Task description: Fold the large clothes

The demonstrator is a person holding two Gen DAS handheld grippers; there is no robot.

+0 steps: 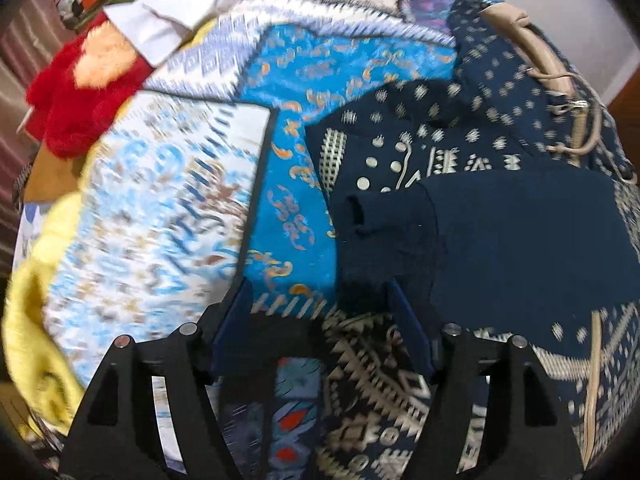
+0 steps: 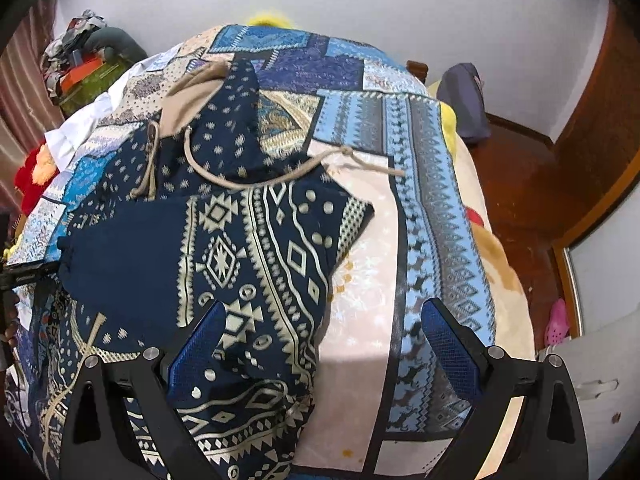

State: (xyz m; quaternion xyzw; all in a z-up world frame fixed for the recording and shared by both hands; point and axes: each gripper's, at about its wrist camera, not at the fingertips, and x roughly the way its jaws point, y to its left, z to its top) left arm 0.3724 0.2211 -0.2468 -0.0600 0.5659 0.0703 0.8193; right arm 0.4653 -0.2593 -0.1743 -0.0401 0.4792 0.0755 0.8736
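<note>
Hooded top (image 2: 256,248), navy w/ cream geometric print, lies spread on a patchwork bedspread (image 2: 432,184) over a bed; hood (image 2: 192,96) and drawstring (image 2: 256,180) point to the far end, hem toward the near edge. One sleeve (image 1: 500,232), plain navy, is laid across the chest from the left side, cuff (image 1: 356,208) ending approx. mid-body. Judged: a fold-in of the sleeve, done so the garment narrows to a strip before it is folded lengthwise.

Left gripper (image 1: 320,300) hangs above the top's lower part near that sleeve, jaws apart, nothing between the pads. Right gripper (image 2: 320,328) hovers over the top's right edge where it meets the bedspread, jaws wide, also empty; its place suits a reach for the other side, as a judgement only.

Not resolved: the right sleeve can't be made out; it may be tucked under or lost in the print. Hem is cut off behind the gripper bodies in both views. Left-wrist view is motion-blurred, esp. the pale printed cloth (image 1: 160,208) at left. Yellow blanket (image 1: 36,300), red plush item (image 1: 68,112) and white cloth (image 1: 168,20) at the bed's left edge are only partly in frame. The person is out of view.
</note>
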